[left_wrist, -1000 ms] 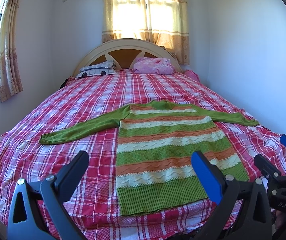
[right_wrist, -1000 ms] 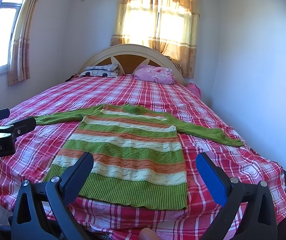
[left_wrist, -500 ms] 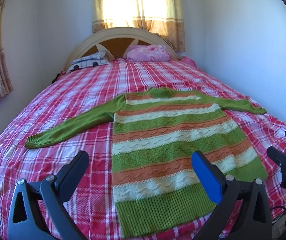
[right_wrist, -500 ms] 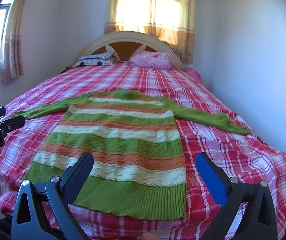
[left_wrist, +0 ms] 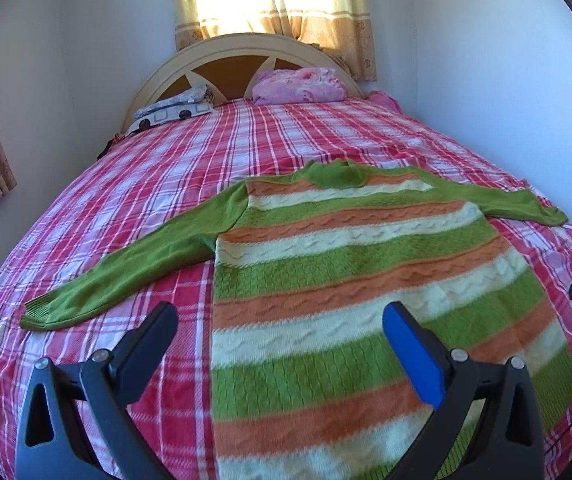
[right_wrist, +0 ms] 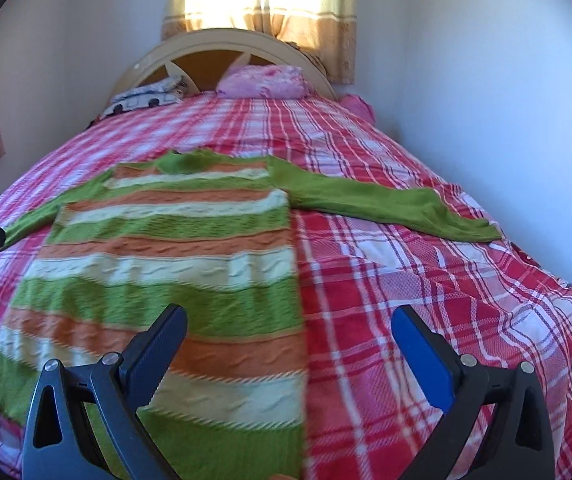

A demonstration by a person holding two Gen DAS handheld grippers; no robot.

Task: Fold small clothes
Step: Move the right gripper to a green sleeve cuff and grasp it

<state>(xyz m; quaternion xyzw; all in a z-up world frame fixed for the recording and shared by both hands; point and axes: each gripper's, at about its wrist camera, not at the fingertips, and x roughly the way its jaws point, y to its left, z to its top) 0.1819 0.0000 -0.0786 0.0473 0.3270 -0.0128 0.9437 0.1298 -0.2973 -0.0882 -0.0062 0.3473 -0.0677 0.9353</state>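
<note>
My striped sweater (left_wrist: 350, 280) is lying flat on the plaid bed (left_wrist: 165, 184), both green sleeves spread out to the sides. My left gripper (left_wrist: 279, 338) hangs wide apart over its lower left part, holding nothing. My right gripper (right_wrist: 290, 340) is just as wide over the sweater's right edge, holding nothing either.

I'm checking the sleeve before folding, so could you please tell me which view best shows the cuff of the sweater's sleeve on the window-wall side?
The left wrist view: that cuff lies fully visible, ribbing included. In the right wrist view, the sleeve runs behind the other tool, hiding the cuff.
</note>
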